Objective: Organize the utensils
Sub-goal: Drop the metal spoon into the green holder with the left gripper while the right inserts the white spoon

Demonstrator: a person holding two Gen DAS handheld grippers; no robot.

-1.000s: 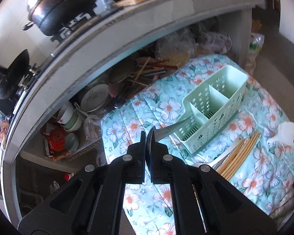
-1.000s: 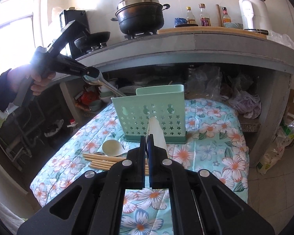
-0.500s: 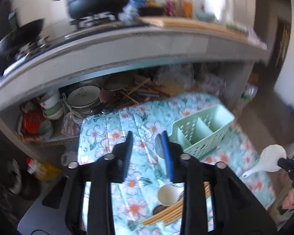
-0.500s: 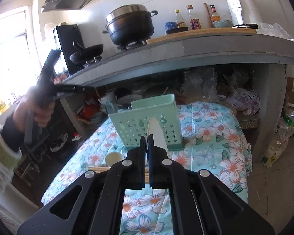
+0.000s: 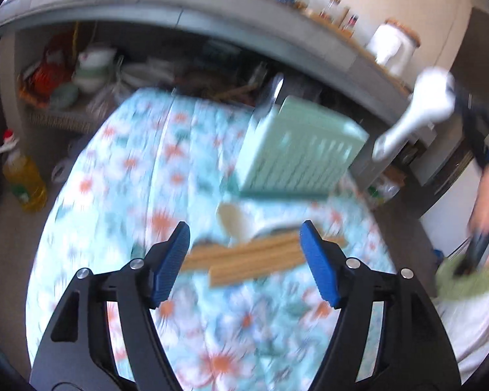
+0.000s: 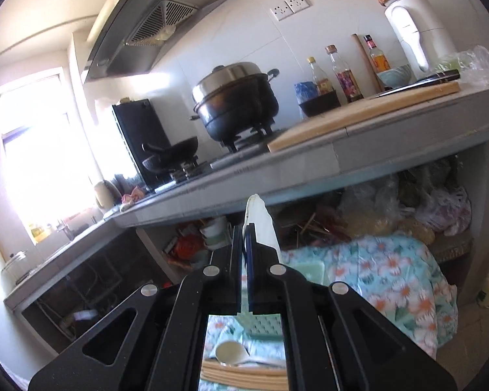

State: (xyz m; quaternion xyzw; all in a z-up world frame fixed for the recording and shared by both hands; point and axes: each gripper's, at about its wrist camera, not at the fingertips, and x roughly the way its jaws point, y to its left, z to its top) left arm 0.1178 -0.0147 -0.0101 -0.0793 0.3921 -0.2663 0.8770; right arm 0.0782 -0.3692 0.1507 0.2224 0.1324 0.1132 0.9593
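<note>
**A:** What's each hand doing, left to right?

**Me:** My left gripper (image 5: 244, 254) has its blue pads opening with nothing between them, hovering above the bundle of pale wooden chopsticks (image 5: 244, 260) lying on the cloth. My right gripper (image 6: 244, 241) is clamped on a white ceramic soup spoon (image 6: 260, 224), held up in the air.

**A:** How would you do it well?

**Me:** I'd bring the left down square across the chopsticks and close on the whole bundle so none roll loose. The right needs to tip the spoon into a free compartment of the mint-green perforated plastic caddy (image 5: 296, 153), which already holds a metal utensil (image 5: 272, 94). Another white spoon (image 6: 231, 353) lies touching the chopsticks.

**A:** And the surroundings?

**Me:** Turquoise floral tablecloth (image 5: 114, 179) on a low table, grey kitchen counter (image 6: 391, 150) behind with a lidded black pot (image 6: 236, 97), and cluttered shelves beneath.
</note>
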